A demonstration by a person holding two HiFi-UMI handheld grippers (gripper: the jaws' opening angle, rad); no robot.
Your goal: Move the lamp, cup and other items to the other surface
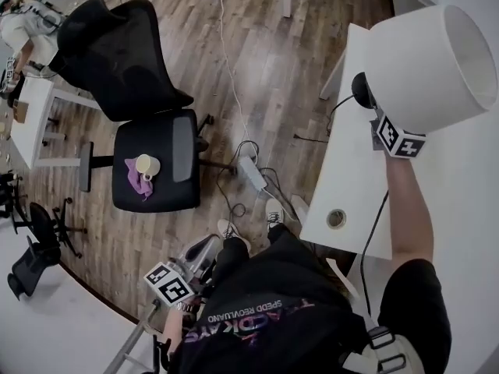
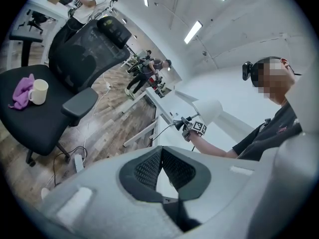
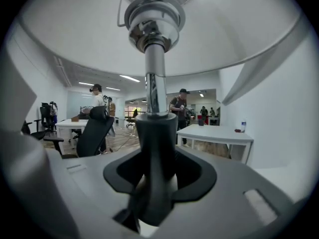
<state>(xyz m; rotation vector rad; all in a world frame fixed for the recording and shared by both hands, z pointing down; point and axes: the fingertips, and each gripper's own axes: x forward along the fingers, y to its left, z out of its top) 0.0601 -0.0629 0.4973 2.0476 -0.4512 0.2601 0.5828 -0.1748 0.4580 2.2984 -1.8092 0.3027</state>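
Note:
A lamp with a white shade (image 1: 437, 61) is lifted over the white table (image 1: 351, 193). My right gripper (image 1: 374, 109) is shut on its black stem (image 3: 155, 148), and the chrome neck and the underside of the shade (image 3: 224, 49) fill the view above the jaws. A cream cup (image 1: 147, 165) and a purple cloth (image 1: 139, 181) lie on the seat of a black office chair (image 1: 175, 150). My left gripper (image 1: 199, 254) hangs low by the person's leg, shut and holding nothing (image 2: 162, 176). From there the cup (image 2: 39, 91) and the lamp (image 2: 209, 111) both show far off.
The lamp's black cord (image 1: 374, 232) trails over the table's edge near a round cable hole (image 1: 336, 219). A power strip (image 1: 253, 174) and loose cables lie on the wooden floor between chair and table. Other desks, chairs and people stand further back.

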